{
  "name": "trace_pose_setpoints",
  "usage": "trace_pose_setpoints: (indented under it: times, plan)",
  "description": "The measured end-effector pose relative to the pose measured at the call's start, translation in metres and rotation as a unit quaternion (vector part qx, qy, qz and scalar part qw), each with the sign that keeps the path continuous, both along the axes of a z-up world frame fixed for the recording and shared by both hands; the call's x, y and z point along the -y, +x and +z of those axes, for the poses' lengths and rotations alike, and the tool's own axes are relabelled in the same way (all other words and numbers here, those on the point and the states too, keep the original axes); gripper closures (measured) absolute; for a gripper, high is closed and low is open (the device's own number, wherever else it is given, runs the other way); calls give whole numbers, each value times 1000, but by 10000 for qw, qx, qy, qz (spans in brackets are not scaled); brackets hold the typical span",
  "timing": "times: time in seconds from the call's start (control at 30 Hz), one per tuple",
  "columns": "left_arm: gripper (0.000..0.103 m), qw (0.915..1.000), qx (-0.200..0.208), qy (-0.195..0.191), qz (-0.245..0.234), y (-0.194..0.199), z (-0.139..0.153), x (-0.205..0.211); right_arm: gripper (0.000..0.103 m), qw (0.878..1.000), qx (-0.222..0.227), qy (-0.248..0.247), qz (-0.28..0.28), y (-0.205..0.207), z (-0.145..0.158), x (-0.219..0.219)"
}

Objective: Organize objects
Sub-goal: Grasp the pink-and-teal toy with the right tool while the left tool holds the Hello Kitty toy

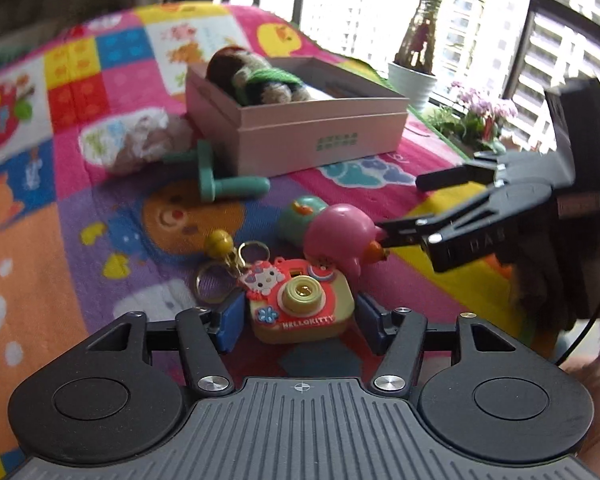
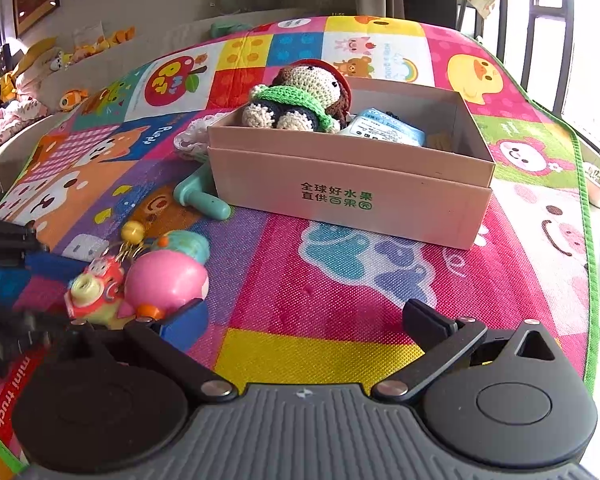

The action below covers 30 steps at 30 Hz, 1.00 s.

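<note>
A Hello Kitty toy camera keychain (image 1: pixel 300 304) lies on the colourful play mat between the blue pads of my left gripper (image 1: pixel 298 322), which is open around it without clamping. It also shows in the right wrist view (image 2: pixel 96 292). A pink and teal bird toy (image 1: pixel 332 232) lies just behind it. My right gripper (image 2: pixel 304 320) is open and empty, its left fingertip (image 2: pixel 188 316) next to the pink toy (image 2: pixel 164 278). It also shows in the left wrist view (image 1: pixel 404 204). A pink box (image 2: pixel 352 196) holds a crocheted doll (image 2: pixel 300 98) and a packet (image 2: pixel 384 128).
A teal plastic hook piece (image 1: pixel 228 184) lies by the box's near corner. A crumpled white cloth (image 1: pixel 136 140) sits left of the box. Potted plants (image 1: pixel 416 60) stand by the window beyond the mat's edge. Stuffed toys (image 2: pixel 60 60) line a sofa at the far left.
</note>
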State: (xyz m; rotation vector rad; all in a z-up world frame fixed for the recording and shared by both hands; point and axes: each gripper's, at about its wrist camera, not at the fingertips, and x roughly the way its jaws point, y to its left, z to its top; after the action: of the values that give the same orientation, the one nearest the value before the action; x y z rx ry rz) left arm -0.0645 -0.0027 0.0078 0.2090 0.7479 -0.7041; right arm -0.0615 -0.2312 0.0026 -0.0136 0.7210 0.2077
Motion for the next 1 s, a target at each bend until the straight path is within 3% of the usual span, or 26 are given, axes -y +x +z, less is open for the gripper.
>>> trace_pose_setpoints:
  times: [0.1, 0.3, 0.4, 0.53, 0.7, 0.87, 0.93, 1.0]
  plan:
    - [41, 9998, 80, 90, 188, -3, 1, 6, 0, 10000, 9, 9, -5, 0, 0, 1]
    - [42, 9971, -41, -145, 747, -3, 1, 3, 0, 9999, 80, 56, -46, -2, 2, 3]
    - [42, 9926, -122, -195, 1195, -7, 4, -5, 0, 9994, 293, 201, -19, -8, 10, 4]
    - [42, 9827, -128, -328, 1820, -7, 3, -20, 0, 9977, 164, 570, 334, -7, 18, -7]
    - [42, 9768, 32, -403, 2101, -10, 0, -22, 10, 9958, 179, -207, 874, -12, 14, -42]
    - [41, 9753, 171, -414, 2164, -14, -3, -21, 10, 9915, 555, -1171, 76, -10, 12, -36]
    - [41, 9750, 163, -448, 2169, -14, -3, -21, 10, 9911, 540, -1215, -91, -8, 14, -29]
    - [41, 9750, 167, -449, 2170, -14, -3, -22, 10, 9966, 350, -742, -12, -6, 19, -22]
